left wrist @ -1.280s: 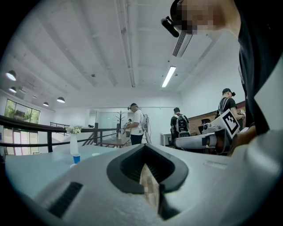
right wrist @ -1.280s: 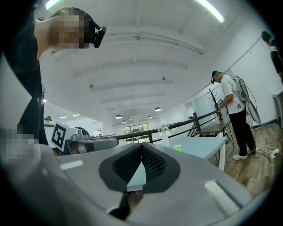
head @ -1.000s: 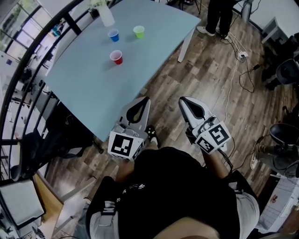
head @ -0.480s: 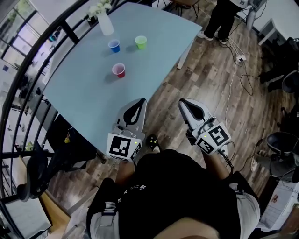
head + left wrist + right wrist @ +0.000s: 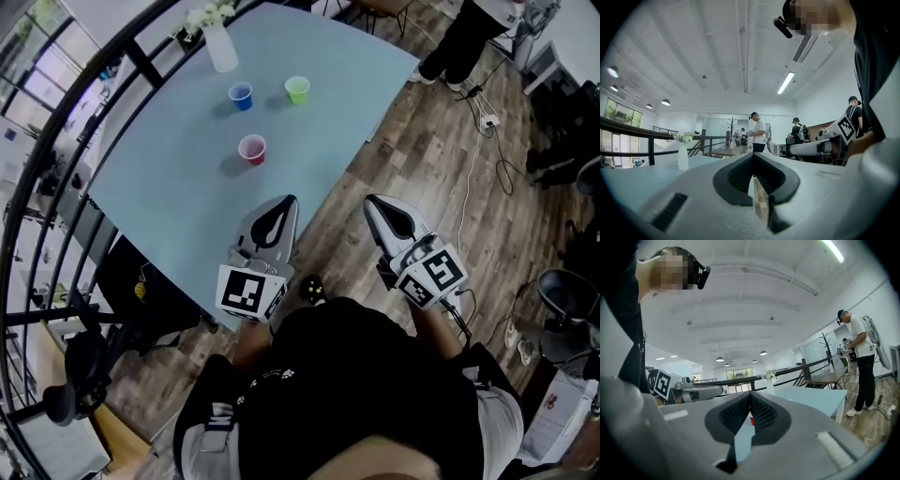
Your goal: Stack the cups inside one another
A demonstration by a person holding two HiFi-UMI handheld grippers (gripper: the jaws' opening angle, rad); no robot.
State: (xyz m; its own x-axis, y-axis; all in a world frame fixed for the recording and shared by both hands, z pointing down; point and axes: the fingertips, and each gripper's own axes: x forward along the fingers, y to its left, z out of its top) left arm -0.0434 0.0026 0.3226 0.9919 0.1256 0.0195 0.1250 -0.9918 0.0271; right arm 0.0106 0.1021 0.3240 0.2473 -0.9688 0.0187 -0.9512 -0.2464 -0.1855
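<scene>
Three cups stand apart on the pale blue table (image 5: pixel 169 178): a red cup (image 5: pixel 252 148) nearest me, a blue cup (image 5: pixel 241 95) and a green cup (image 5: pixel 297 89) behind it. My left gripper (image 5: pixel 289 201) is held level over the table's near edge, short of the red cup, shut and empty. My right gripper (image 5: pixel 372 202) is over the wooden floor beside the table, also shut with nothing held. In the right gripper view the tips (image 5: pixel 750 394) meet, and a sliver of the red cup (image 5: pixel 752 420) shows below them. The left gripper's tips (image 5: pixel 752 157) meet too.
A white vase with flowers (image 5: pixel 221 49) stands at the table's far edge, behind the blue cup. A black railing (image 5: pixel 56 122) curves along the left. A person (image 5: pixel 469 42) stands past the table's far right corner, with cables (image 5: pixel 469 159) on the floor. Office chairs (image 5: pixel 572 291) stand at the right.
Both grippers have come forward toward the table, side by side. The cups and the table have slid down and nearer in the head view. Both pairs of jaws stayed shut.
</scene>
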